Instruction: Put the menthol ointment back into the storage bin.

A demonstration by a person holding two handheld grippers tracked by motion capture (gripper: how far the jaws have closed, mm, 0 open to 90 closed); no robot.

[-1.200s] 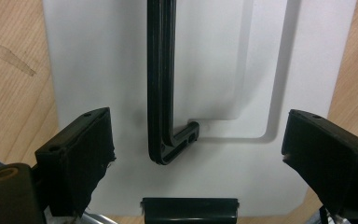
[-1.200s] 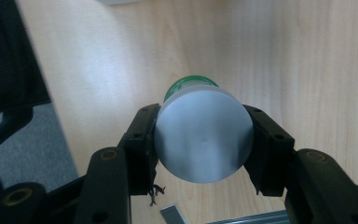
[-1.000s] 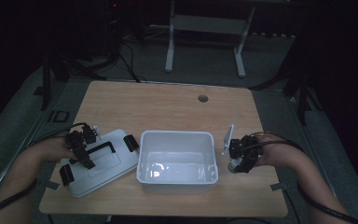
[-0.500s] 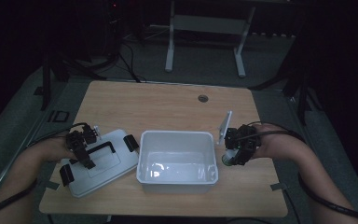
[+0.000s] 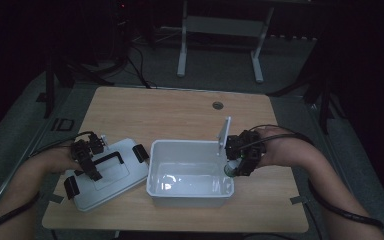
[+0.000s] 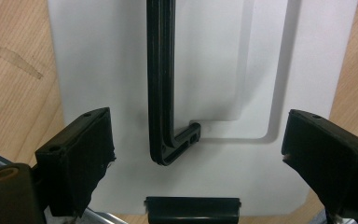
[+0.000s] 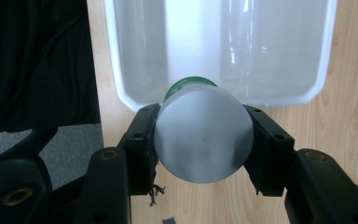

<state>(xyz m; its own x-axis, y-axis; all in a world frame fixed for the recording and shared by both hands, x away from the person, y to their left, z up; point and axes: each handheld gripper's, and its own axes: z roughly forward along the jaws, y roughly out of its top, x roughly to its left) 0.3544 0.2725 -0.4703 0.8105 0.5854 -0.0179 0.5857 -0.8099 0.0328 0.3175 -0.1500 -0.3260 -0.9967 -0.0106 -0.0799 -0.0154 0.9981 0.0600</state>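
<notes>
the right gripper [image 7: 200,135] has its jaws clamped on a white bottle with a green cap [image 7: 204,140], holding it at the right rim of the open white bin [image 5: 190,192], cap end pointing toward the bin's inside. the left gripper [image 6: 200,158] hovers over the white lid [image 6: 214,70] lying flat on the wooden table [image 5: 180,107] just left of the bin, jaws spread wide and gripping nothing, with the lid's black handle [image 6: 161,84] between them.

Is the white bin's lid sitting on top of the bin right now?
No, the lid lies flat on the table to the left of the open white bin, under the left gripper.
</notes>
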